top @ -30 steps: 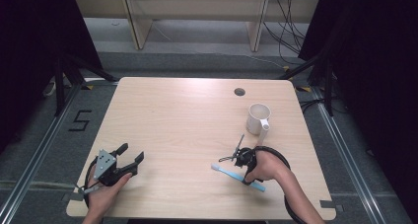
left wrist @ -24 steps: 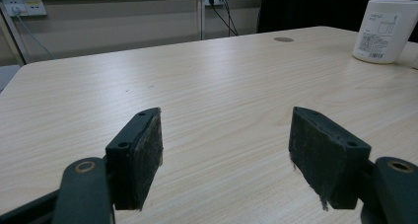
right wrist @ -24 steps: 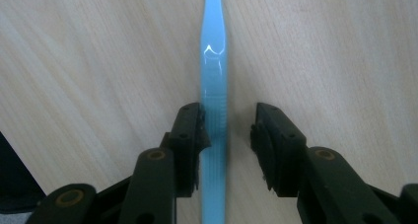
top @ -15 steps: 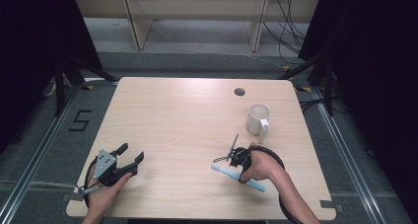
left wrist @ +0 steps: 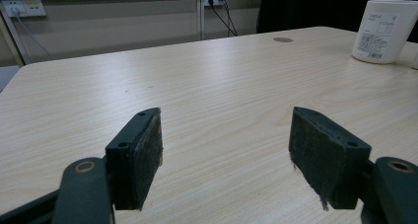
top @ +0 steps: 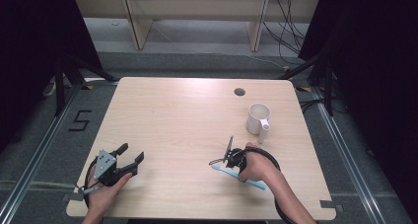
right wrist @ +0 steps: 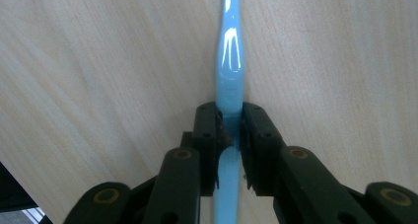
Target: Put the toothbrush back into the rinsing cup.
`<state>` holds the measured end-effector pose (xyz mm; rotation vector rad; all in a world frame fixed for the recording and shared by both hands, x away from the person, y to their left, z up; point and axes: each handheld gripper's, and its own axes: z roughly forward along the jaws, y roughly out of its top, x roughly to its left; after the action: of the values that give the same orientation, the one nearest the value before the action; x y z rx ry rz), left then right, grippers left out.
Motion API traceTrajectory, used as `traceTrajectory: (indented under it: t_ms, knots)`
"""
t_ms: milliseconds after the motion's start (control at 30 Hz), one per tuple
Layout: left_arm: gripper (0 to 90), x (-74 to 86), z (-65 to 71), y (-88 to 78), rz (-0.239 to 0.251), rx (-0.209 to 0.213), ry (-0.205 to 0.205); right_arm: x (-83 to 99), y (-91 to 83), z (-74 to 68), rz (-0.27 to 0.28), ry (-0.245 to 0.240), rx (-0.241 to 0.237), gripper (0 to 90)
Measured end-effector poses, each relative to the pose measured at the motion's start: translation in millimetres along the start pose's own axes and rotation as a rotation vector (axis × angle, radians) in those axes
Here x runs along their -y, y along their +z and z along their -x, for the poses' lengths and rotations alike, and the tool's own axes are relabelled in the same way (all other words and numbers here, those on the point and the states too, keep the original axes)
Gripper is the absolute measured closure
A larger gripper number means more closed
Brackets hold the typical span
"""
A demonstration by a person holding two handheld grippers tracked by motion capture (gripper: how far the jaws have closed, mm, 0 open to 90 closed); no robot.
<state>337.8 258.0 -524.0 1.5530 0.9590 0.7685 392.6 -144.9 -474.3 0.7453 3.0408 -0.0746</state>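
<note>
A light blue toothbrush (top: 252, 182) (right wrist: 230, 61) lies flat on the wooden table (top: 187, 115), near its front right. My right gripper (top: 230, 163) (right wrist: 229, 130) points down at it. Its jaws have just been closing and now press on the handle from both sides. A white mug (top: 257, 118) (left wrist: 384, 31) stands upright a little behind that hand. At the front left, my left gripper (top: 132, 153) (left wrist: 226, 155) rests low over the table, open, with only bare wood between its pads.
A small round hole (top: 239, 92) sits in the tabletop near the far edge. Beyond the table are shelf legs and cables on the floor. Bare wood lies between the two hands.
The right gripper's jaws have closed in on the toothbrush handle. The left hand has stayed where it was.
</note>
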Motion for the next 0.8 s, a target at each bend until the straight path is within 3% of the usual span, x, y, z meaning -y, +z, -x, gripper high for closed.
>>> traceTrajectory:
  t_ms: [400, 467, 567, 800]
  knots:
    - [28.3, 0.0, 0.0, 0.0, 0.001, -0.001, 0.0, 1.4, -0.1, 2.0, 0.01, -0.006, -0.009, 79.4]
    - [28.3, 0.0, -0.2, -0.1, 0.001, -0.002, -0.003, 3.0, 1.5, 5.5, 0.032, -0.039, -0.015, 79.4]
    - [28.3, 0.0, -0.1, -0.1, 0.001, 0.0, -0.002, 6.8, 0.4, 6.0, 0.056, -0.004, -0.045, 79.4]
    - [28.3, 0.0, 0.0, 0.0, 0.001, 0.0, 0.0, 14.2, -6.2, 7.0, 0.099, 0.034, -0.05, 79.4]
